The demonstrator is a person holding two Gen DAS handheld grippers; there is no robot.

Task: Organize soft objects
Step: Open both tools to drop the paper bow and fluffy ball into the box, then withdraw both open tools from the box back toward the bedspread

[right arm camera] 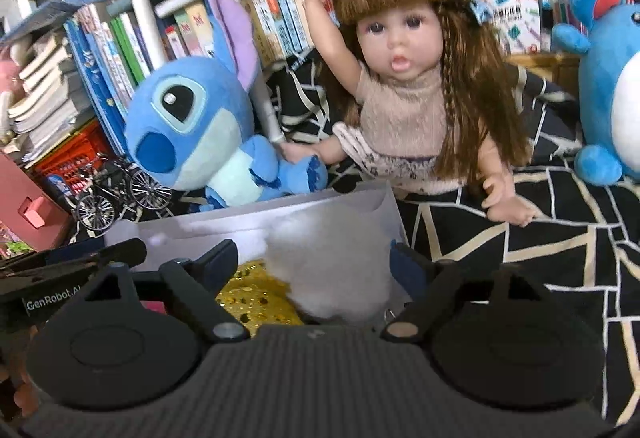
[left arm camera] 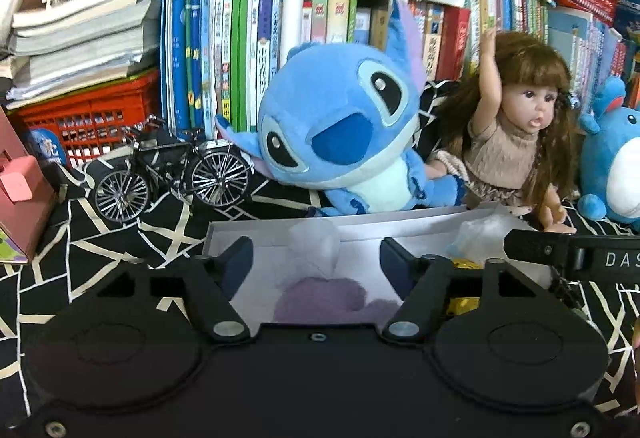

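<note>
A white box (left arm camera: 276, 228) (right arm camera: 340, 204) lies on the black patterned cloth in front of a blue Stitch plush (left arm camera: 340, 126) (right arm camera: 192, 130) and a long-haired doll (left arm camera: 516, 134) (right arm camera: 404, 78). In the box are a purple soft piece (left arm camera: 328, 298), a white fluffy piece (right arm camera: 332, 270) and a gold sequinned piece (right arm camera: 252, 294). My left gripper (left arm camera: 316, 254) is open over the box's left part, above the purple piece. My right gripper (right arm camera: 312, 258) is open around the white fluffy piece; contact cannot be told. The right gripper's finger also shows in the left wrist view (left arm camera: 560, 248).
A blue and white plush (left arm camera: 616, 166) (right arm camera: 608, 86) sits at the right. A model bicycle (left arm camera: 172, 170) (right arm camera: 116, 194) stands left of the box. Red baskets (left arm camera: 88, 118), a pink box (left arm camera: 20, 194), book stacks and a full bookshelf (left arm camera: 248, 38) line the back.
</note>
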